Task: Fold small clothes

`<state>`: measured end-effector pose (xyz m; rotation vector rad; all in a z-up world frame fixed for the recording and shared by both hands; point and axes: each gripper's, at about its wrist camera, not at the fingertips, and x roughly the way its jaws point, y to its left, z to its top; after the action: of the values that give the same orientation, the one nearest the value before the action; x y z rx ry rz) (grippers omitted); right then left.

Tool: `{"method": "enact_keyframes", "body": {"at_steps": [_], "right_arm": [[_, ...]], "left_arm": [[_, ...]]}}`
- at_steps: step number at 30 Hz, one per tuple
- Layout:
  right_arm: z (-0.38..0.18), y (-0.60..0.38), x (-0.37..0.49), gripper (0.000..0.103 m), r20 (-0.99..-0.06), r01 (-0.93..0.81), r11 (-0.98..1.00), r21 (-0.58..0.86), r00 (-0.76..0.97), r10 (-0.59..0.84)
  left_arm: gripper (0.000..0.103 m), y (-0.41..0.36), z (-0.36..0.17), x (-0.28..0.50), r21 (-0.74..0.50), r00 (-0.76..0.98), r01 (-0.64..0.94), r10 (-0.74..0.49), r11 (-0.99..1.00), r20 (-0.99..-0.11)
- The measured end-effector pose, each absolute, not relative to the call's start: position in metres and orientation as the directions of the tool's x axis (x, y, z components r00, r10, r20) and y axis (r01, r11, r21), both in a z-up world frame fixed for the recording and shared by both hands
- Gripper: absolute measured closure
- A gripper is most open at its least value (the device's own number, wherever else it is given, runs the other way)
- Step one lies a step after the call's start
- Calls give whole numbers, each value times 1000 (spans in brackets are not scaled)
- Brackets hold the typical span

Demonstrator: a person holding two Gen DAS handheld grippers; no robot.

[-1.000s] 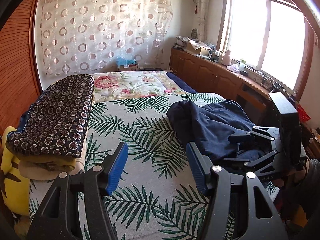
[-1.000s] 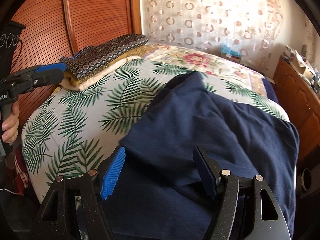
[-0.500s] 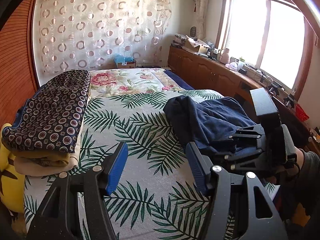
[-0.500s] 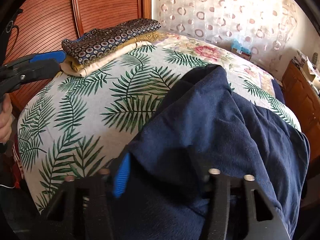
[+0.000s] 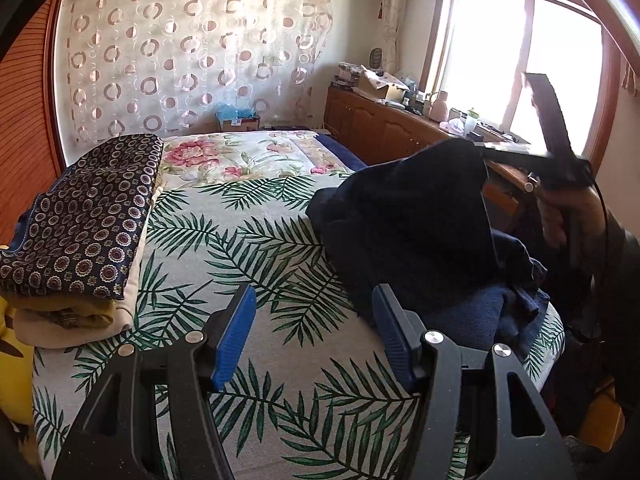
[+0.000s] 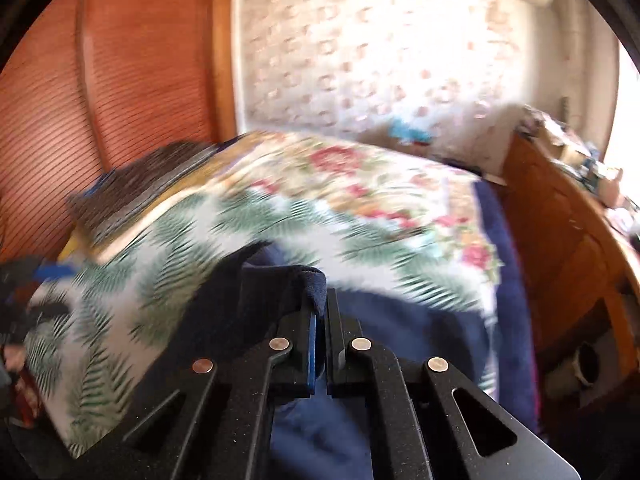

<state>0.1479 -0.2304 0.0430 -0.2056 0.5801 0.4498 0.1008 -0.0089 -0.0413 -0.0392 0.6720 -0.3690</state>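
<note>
A dark navy garment (image 5: pixel 416 224) lies on the right side of the leaf-print bed (image 5: pixel 256 272), with one edge pulled up into a peak. My right gripper (image 6: pixel 319 312) is shut on a fold of that navy garment (image 6: pixel 314 286); from the left wrist view the right gripper (image 5: pixel 486 152) is raised above the bed, with a hand behind it. My left gripper (image 5: pixel 314 334) hovers open over the near part of the bed with nothing between its blue pads, just left of the garment's near edge.
A stack of folded fabric topped by a dark patterned cloth (image 5: pixel 88 216) sits on the bed's left side. A wooden cabinet (image 5: pixel 384 128) with clutter runs under the window on the right. A wooden wardrobe (image 6: pixel 120 92) stands at the left.
My right gripper closed on the navy garment and lifted its edge up off the bed. My left gripper stayed open and almost still.
</note>
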Motion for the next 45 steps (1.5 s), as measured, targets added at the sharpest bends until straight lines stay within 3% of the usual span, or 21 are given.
{"method": "enact_keyframes", "body": {"at_steps": [9,13,15,22,35,39,45], "right_arm": [[20,-267,230,100,-662,-200,976,-81,744,98],[15,-254,223,80,-674,-216,967,-134,736,71],[21,-250,209,61,-656,-220,964,-148,751,71],[19,-275,125,61,-625,-299,950,-90,760,180],[-15,-299,43,61,-660,-359,933,-21,706,257],[-17,-300,31,61,-665,-370,929,-22,699,263],[-25,-301,26,61,-679,-372,928,-11,684,266]], "left_arm": [[41,-27,-47,98,-148,696,360,-371,921,-615],[41,-35,-50,97,-136,686,374,-373,917,-625],[41,-38,-51,97,-140,681,378,-377,915,-628],[41,-54,-54,94,-143,671,400,-396,905,-627],[41,-71,-56,93,-137,653,425,-407,895,-639],[24,-76,-58,93,-131,652,432,-409,893,-638],[13,-84,-59,93,-119,652,436,-404,892,-641]]}}
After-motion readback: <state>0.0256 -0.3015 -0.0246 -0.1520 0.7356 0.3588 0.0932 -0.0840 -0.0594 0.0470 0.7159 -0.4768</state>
